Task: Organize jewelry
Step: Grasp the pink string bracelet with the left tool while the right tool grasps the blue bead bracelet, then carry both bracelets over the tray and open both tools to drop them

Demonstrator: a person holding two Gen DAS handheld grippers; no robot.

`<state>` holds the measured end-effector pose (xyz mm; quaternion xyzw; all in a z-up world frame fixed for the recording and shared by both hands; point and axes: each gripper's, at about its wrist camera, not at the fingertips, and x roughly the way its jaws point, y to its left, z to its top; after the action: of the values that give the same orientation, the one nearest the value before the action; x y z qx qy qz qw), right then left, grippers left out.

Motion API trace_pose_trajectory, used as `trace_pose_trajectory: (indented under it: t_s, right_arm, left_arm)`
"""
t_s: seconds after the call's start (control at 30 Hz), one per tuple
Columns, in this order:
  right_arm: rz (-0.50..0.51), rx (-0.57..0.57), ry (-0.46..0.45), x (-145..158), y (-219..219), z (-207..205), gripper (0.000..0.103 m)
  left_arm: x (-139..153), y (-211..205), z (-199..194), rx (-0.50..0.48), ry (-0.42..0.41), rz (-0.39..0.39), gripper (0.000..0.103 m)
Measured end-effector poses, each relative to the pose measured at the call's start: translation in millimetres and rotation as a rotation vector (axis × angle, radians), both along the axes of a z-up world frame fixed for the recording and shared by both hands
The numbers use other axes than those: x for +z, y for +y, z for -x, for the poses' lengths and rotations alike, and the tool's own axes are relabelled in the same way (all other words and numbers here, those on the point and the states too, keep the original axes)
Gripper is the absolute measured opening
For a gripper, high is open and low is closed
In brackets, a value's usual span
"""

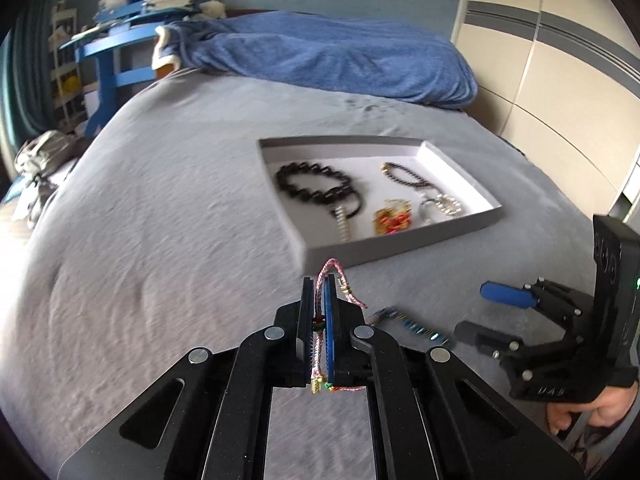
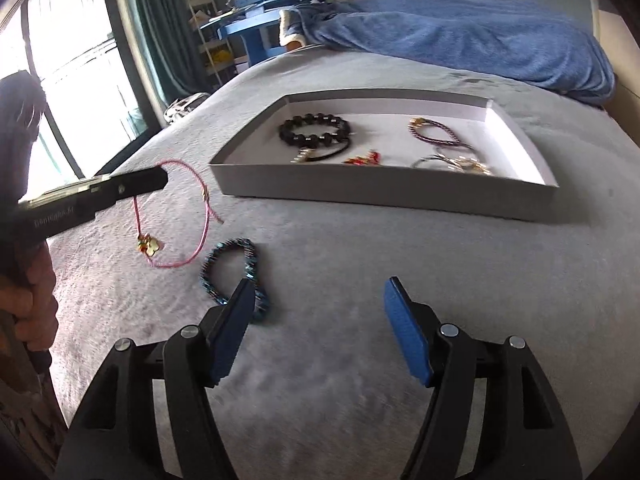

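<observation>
My left gripper (image 1: 320,280) is shut on a pink cord bracelet (image 1: 329,268) with gold charms and holds it above the grey bed; it also shows in the right wrist view (image 2: 160,178), with the bracelet (image 2: 192,216) hanging from it. A teal beaded bracelet (image 2: 236,276) lies on the bed beside my right gripper's left finger, and it shows in the left wrist view (image 1: 412,322). My right gripper (image 2: 320,292) is open and empty, low over the bed. A shallow grey tray (image 2: 380,192) ahead holds a black bead bracelet (image 2: 314,132), a purple braided one (image 2: 434,136), red pieces and silver pieces.
A blue blanket (image 2: 460,36) lies across the far end of the bed. A blue table (image 1: 108,52) with stacked papers stands beyond the bed's left side. A window (image 2: 68,92) is at the left. A cream wardrobe (image 1: 560,72) is at the right.
</observation>
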<state>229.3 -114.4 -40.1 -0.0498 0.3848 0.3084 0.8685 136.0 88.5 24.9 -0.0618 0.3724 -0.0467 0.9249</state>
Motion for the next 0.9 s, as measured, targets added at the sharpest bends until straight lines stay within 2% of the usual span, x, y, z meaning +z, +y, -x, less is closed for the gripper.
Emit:
trace_pose_trajectory:
  t_s: [0.13,0.3,0.37,0.43,0.6,0.9]
  right_arm:
    - [0.066,0.058,0.015,-5.6,27.6,-3.6,0.044]
    - [0.125,0.088,0.011,-13.2,42.8,-3.8,0.035]
    - [0.126,0.1,0.006,-14.2,42.9,-0.7,0.026]
    - [0.12,0.131,0.01,-16.2,44.4,3.6,0.007]
    - [0.077,0.157,0.026,-13.0,36.8,10.7,0.007]
    - [-0.013,0.092,-0.026,16.0,0.8,14.4,0.007]
  left_arm:
    - [-11.9,14.2,7.5,0.028,0.028,0.004,0.005]
    - [-25.4,22.0,11.6,0.049,0.058,0.005,0.005]
    - [-29.2,23.7,11.9,0.057,0.066,0.006,0.005]
    - [-32.3,24.3,12.2,0.065,0.072,0.007,0.005]
    - [-26.5,20.5,14.8,0.058,0.054,0.006,0.005]
    - [8.1,5.3,7.3,0.016,-0.002,0.021,0.005]
